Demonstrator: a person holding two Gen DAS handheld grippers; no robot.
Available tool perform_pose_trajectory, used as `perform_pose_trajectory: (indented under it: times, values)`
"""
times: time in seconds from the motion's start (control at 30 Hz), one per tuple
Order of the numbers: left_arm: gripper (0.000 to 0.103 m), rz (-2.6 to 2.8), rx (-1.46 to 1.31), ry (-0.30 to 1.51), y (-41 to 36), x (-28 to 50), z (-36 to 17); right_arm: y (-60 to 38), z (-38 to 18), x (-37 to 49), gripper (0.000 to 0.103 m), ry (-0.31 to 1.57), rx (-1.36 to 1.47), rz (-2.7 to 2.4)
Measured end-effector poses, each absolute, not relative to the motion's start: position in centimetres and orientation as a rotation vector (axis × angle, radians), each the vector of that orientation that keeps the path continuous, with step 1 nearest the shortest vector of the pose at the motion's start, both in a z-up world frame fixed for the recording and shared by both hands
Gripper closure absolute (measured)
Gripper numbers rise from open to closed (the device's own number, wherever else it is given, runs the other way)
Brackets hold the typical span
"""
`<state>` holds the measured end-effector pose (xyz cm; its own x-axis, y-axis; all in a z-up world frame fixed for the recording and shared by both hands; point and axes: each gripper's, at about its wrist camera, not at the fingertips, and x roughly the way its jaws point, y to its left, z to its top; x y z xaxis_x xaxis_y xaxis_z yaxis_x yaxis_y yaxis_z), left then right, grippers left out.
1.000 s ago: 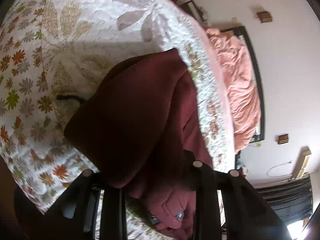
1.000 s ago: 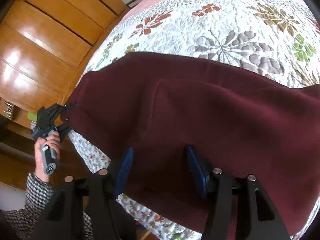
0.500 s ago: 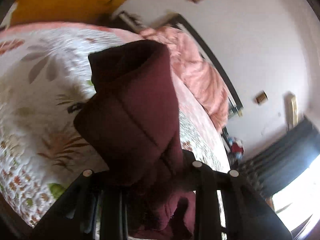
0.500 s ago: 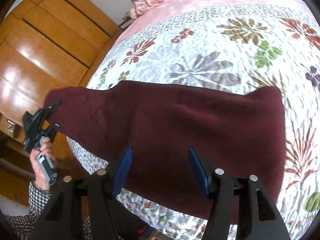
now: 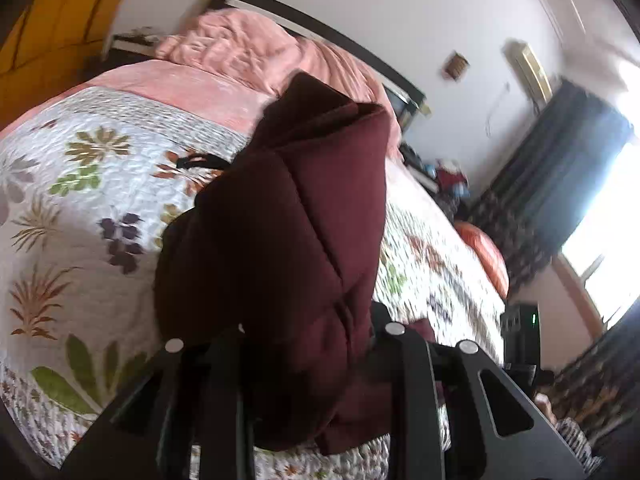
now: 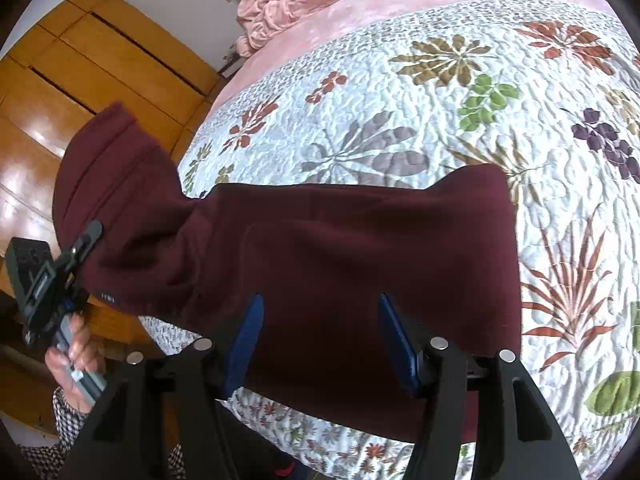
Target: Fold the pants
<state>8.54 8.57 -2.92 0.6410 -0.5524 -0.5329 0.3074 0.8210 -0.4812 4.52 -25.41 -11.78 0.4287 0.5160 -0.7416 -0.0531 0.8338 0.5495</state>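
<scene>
step: mid-fold, one end of the pants (image 6: 328,264) lifted to carry over the rest
pants: dark red, mostly flat on the bed (image 6: 460,92) near its front edge; one end raised off the quilt
left gripper (image 5: 304,360): clamped on the raised end, cloth bunched between its fingers
right gripper (image 6: 320,336): fingers apart, low over the flat part, contact unclear
next: likely carry the held end across to the far end, line up edges, lay down, then let go
risk: bunched cloth may land wrinkled
</scene>
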Motion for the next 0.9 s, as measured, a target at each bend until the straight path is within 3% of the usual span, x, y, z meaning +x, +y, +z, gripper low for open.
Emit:
perform_pose_trajectory:
  times: [0.33,0.43,0.5,0.53,0.6,0.77,0.9]
  values:
    - [0.077,-0.57,-0.148,0.896,1.2,9.5,-9.0,-26.7,-13.0,4.7,0.043,1.098,0.527,0.338]
    - [0.071,-0.583,-0.066,0.96,-0.7,9.4,-11.2,-26.7,-13.3,4.7,0.041,1.106,0.534,0.337]
    - [0.054,-0.615,-0.063,0.977,-1.2,9.3,-11.9,-26.7,-13.5,4.8,0.039,1.112,0.544,0.336]
    - [0.051,-0.63,-0.063,0.983,-1.3,9.0,-12.0,-26.7,-13.6,4.9,0.039,1.114,0.543,0.335]
    - [0.026,-0.68,-0.098,0.997,-0.8,8.8,-11.0,-26.7,-13.6,4.9,0.038,1.119,0.541,0.338]
    - [0.012,-0.631,-0.235,0.952,3.8,8.4,-7.7,-26.2,-12.3,5.2,0.031,1.115,0.519,0.349]
    - [0.013,-0.368,-0.199,0.999,8.1,10.6,-9.0,-25.6,-10.9,5.5,0.019,1.096,0.553,0.378]
